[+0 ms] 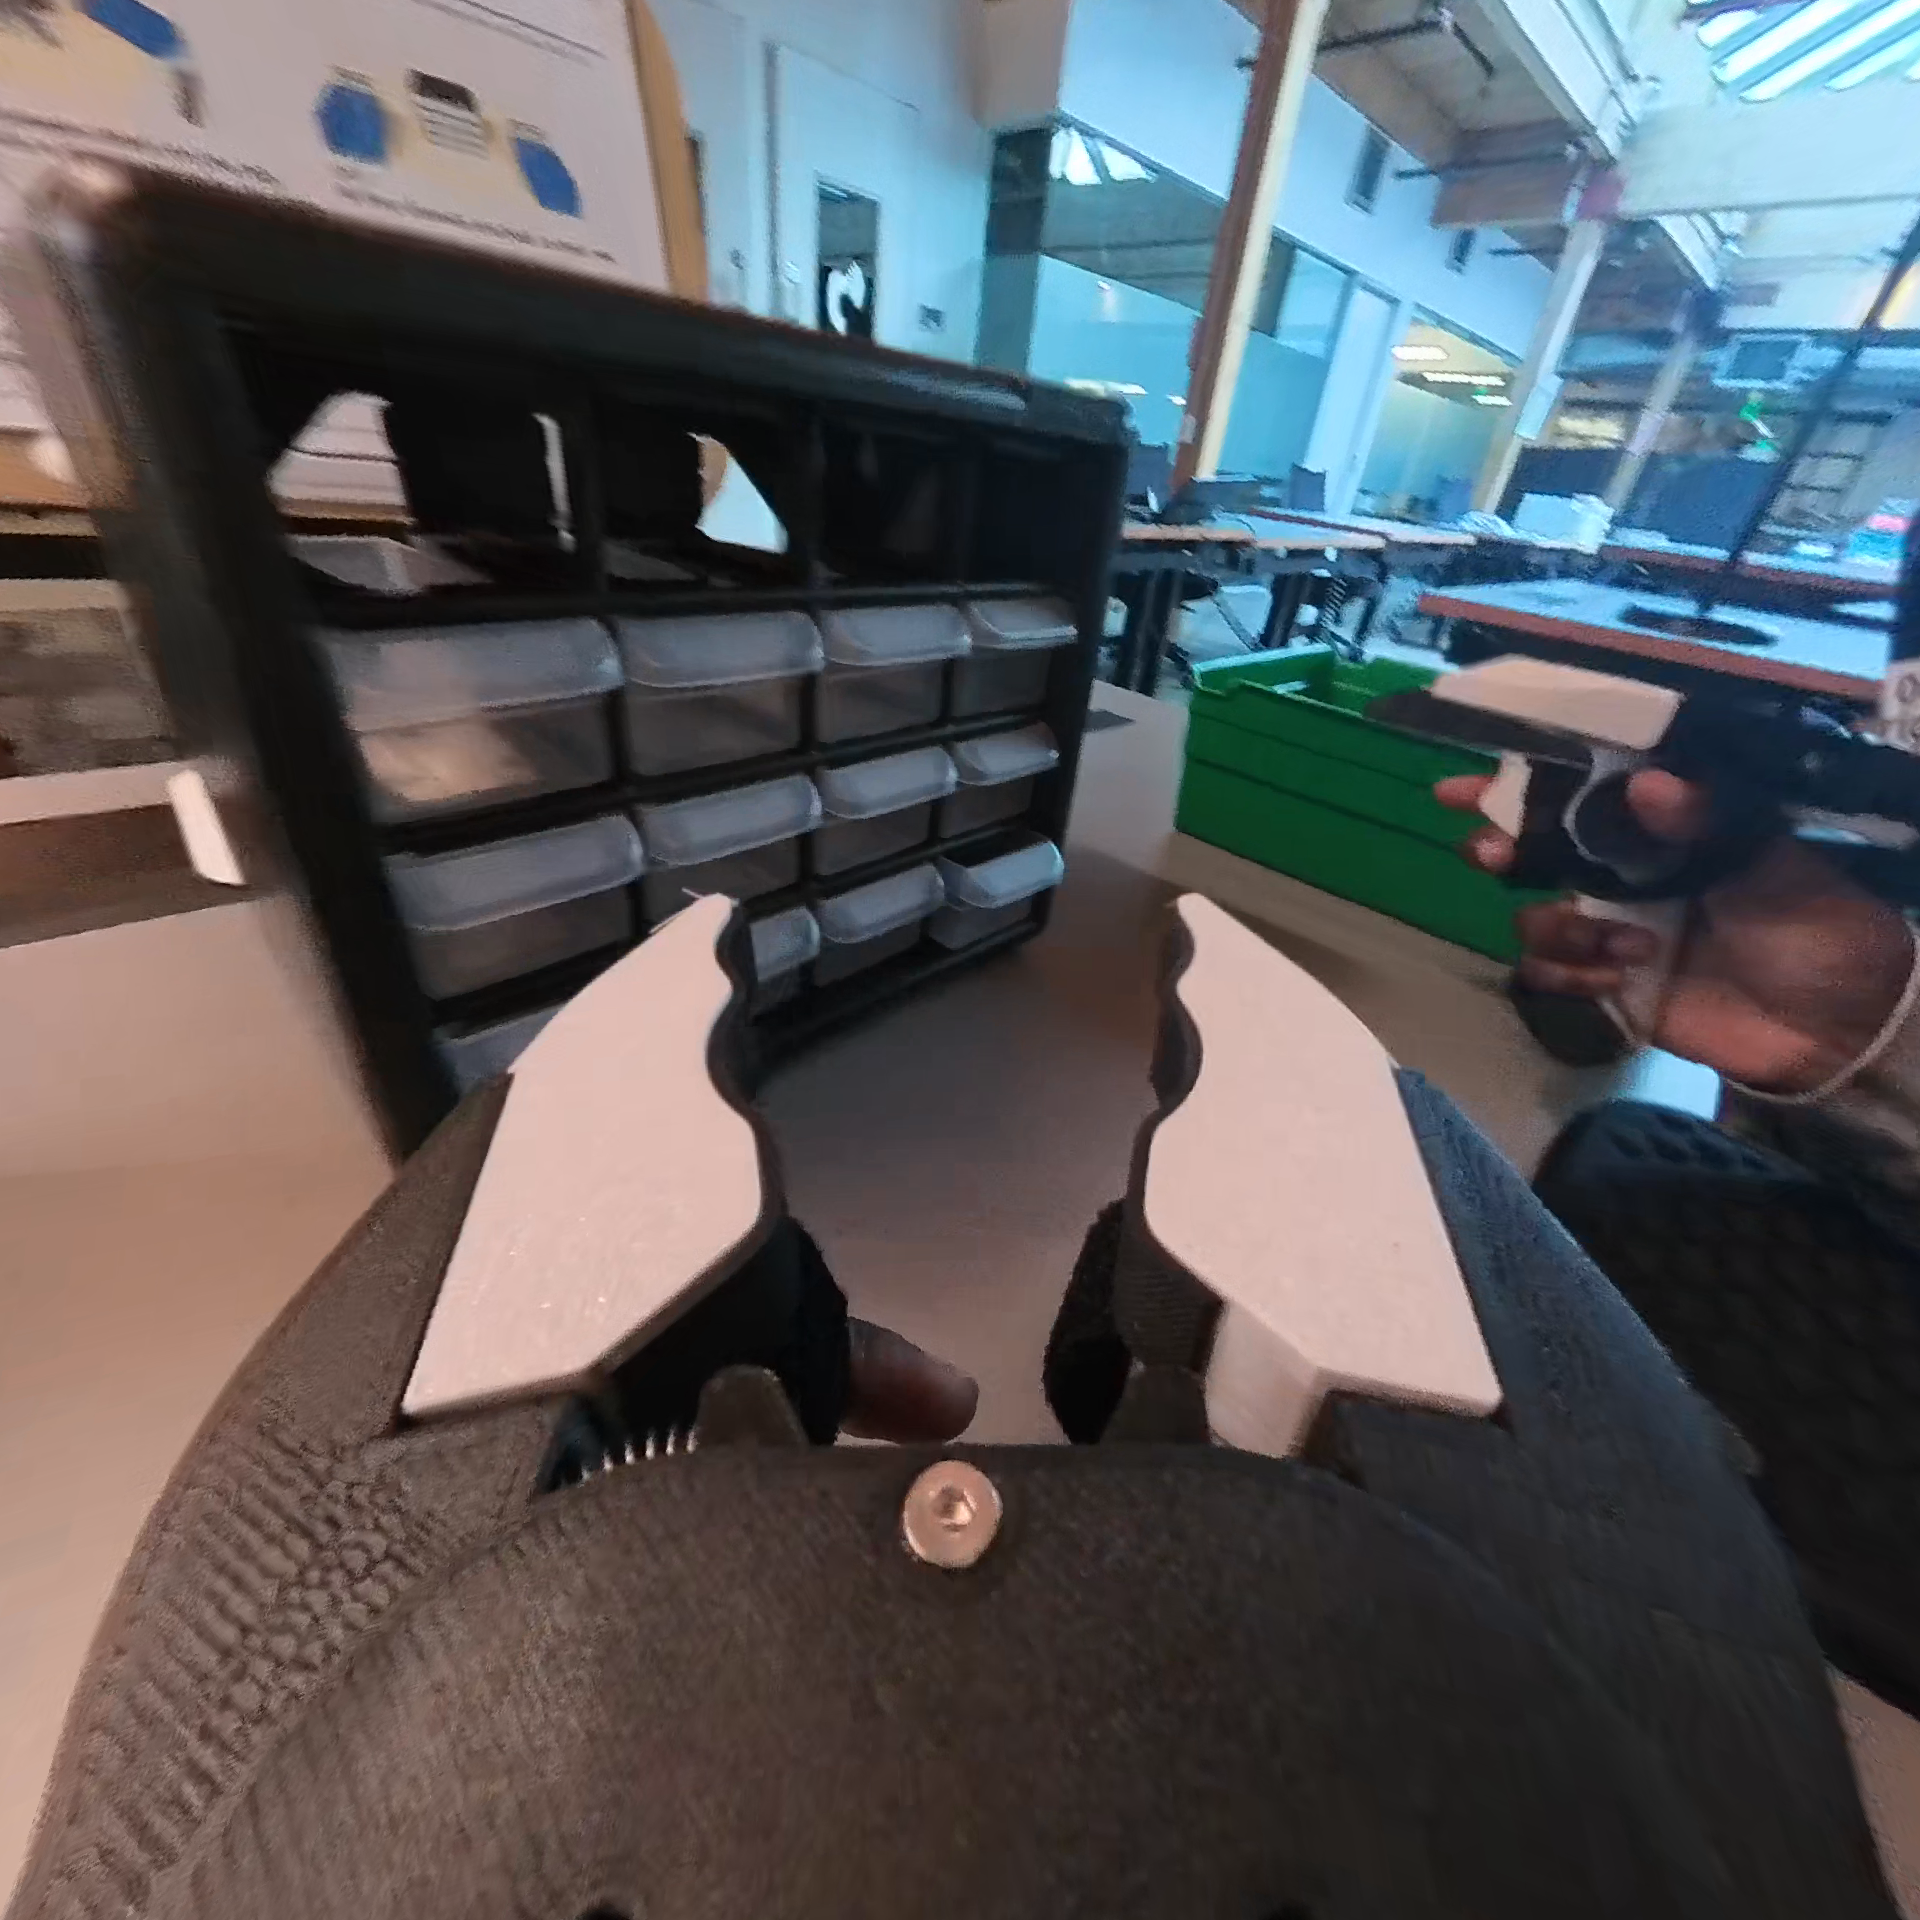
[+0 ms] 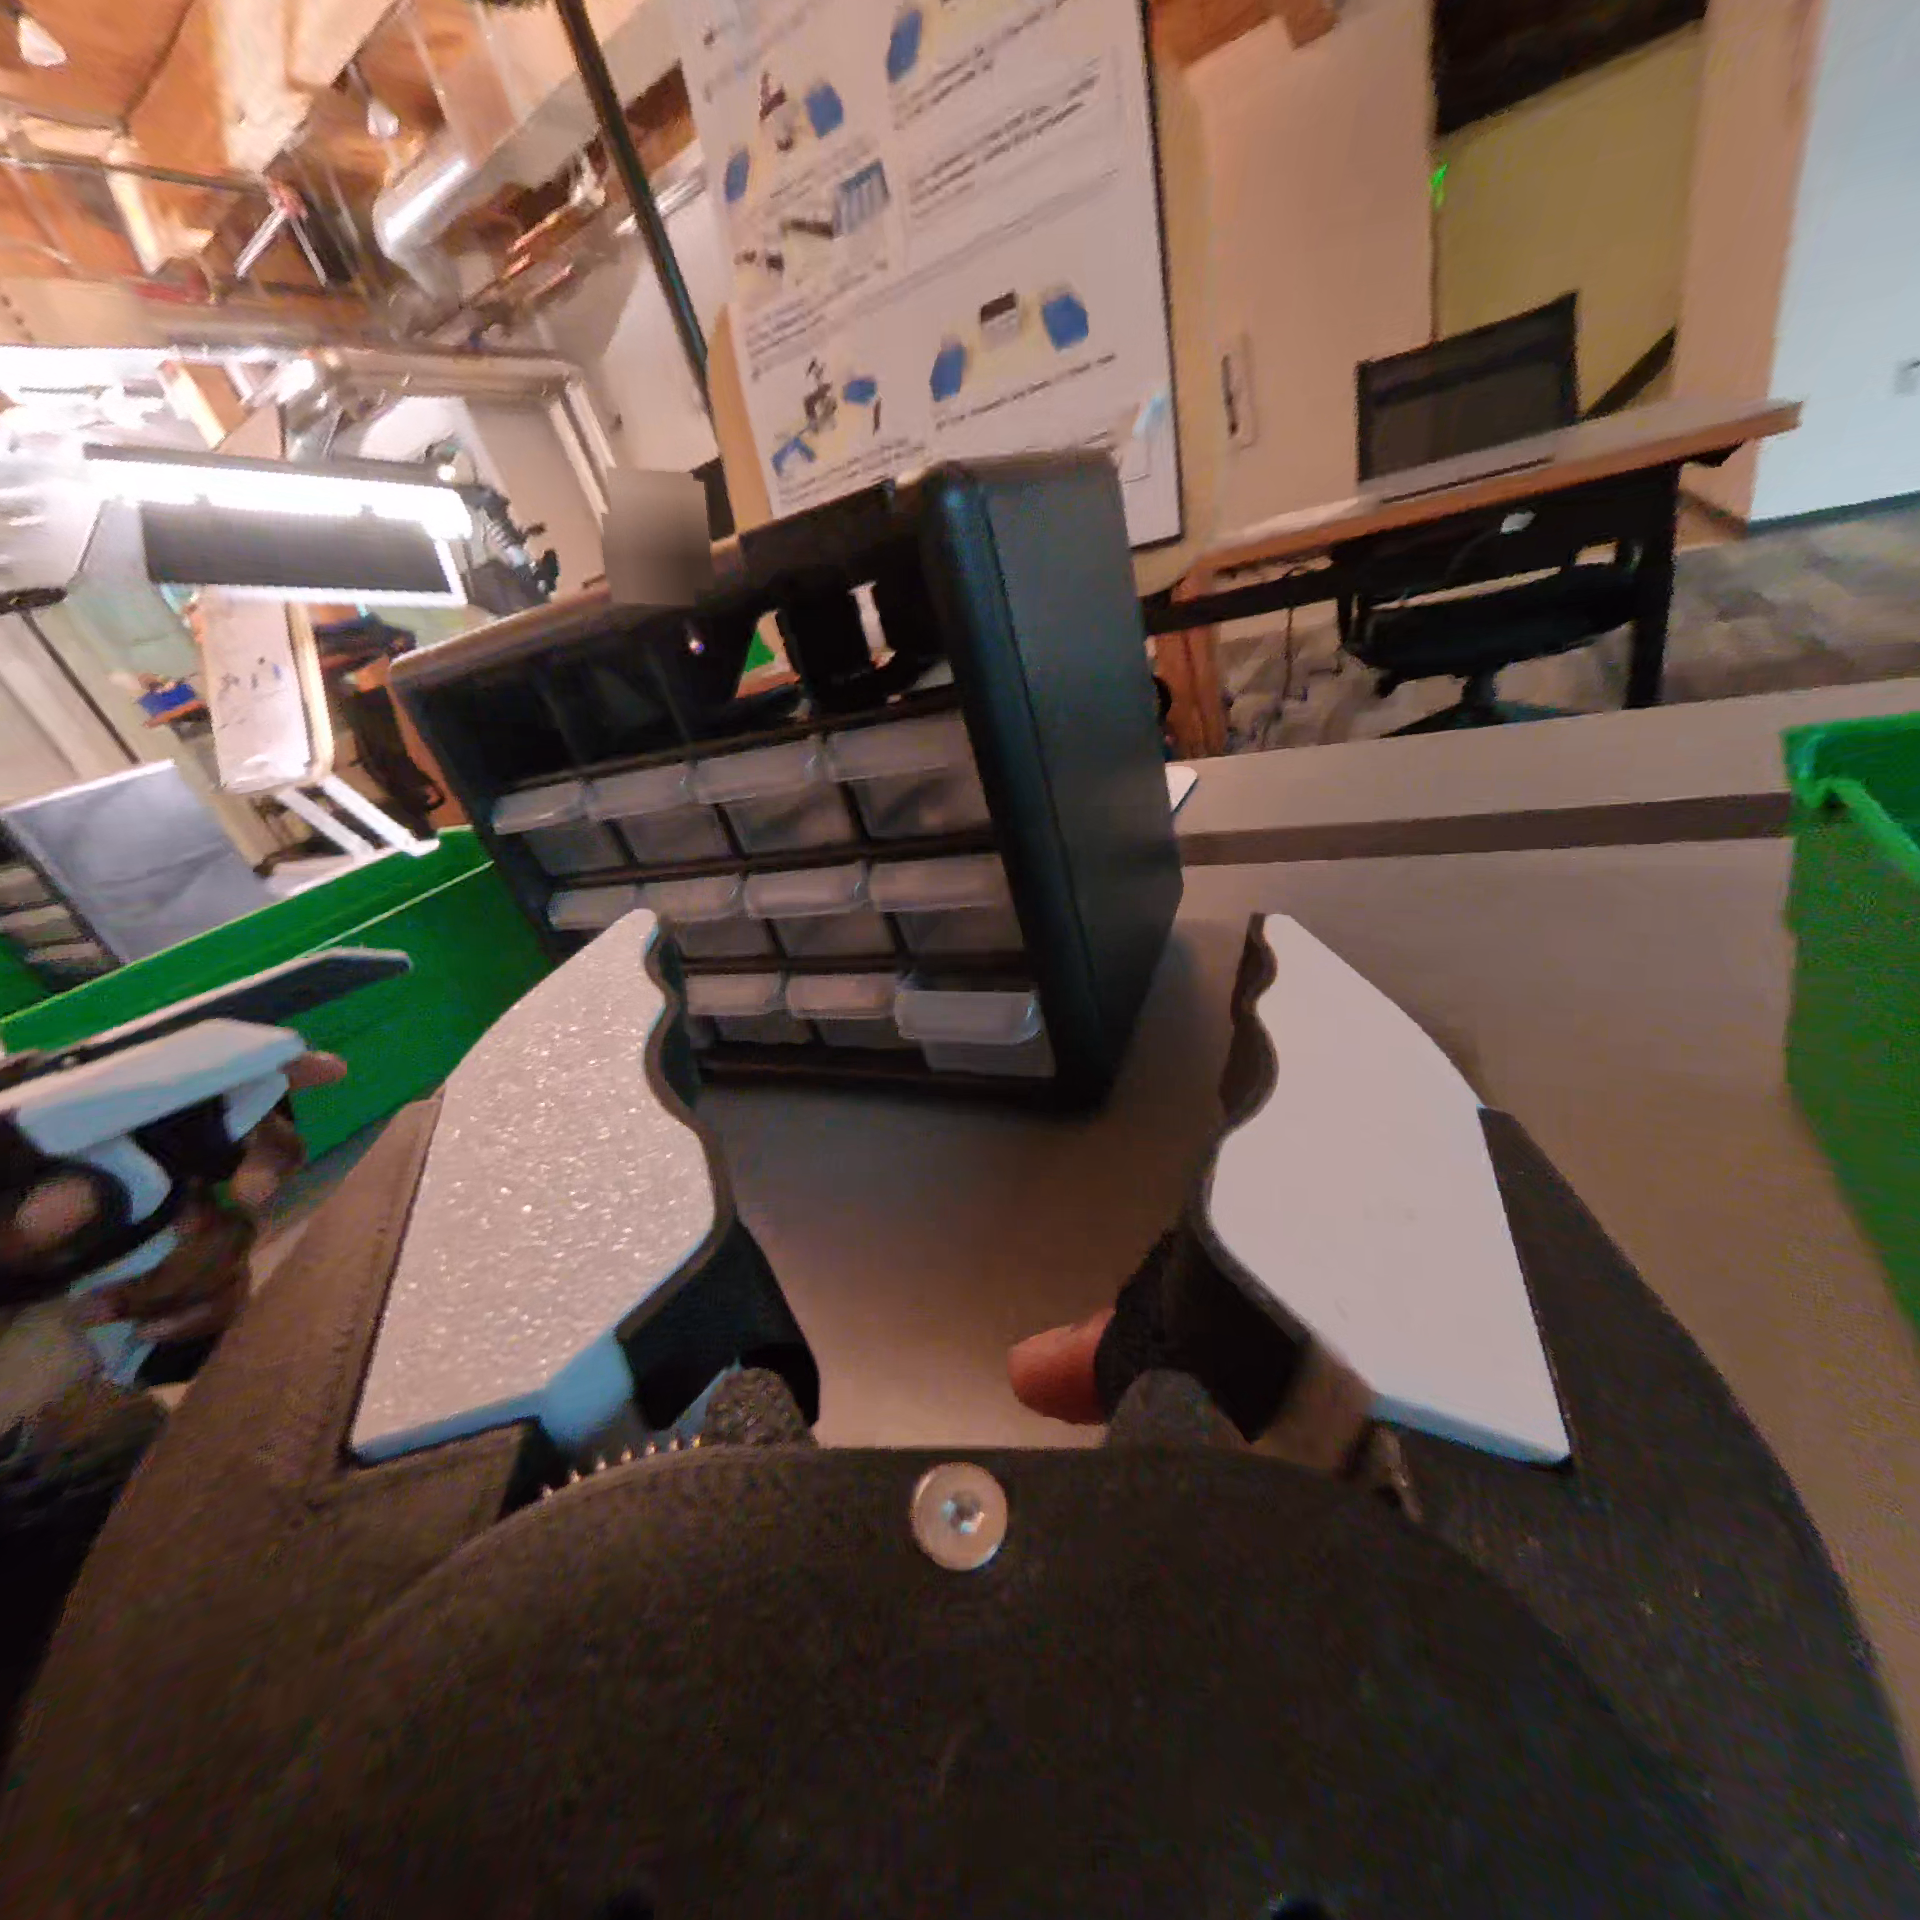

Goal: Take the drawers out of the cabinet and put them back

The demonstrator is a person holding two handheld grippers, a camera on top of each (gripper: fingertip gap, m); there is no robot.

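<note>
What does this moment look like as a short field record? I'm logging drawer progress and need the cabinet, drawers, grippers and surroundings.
cabinet: black cabinet, standing on the grey table
top row: all slots look empty, drawers out
lower rows: clear drawers in place; bottom right drawer sticks out a little
left hand-held gripper: open, empty, short of the cabinet
right hand-held gripper: open, empty, facing the cabinet front
nearby: green bin to the right

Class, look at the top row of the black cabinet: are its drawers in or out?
Out. The cabinet's top row is open slots you see through.
</note>
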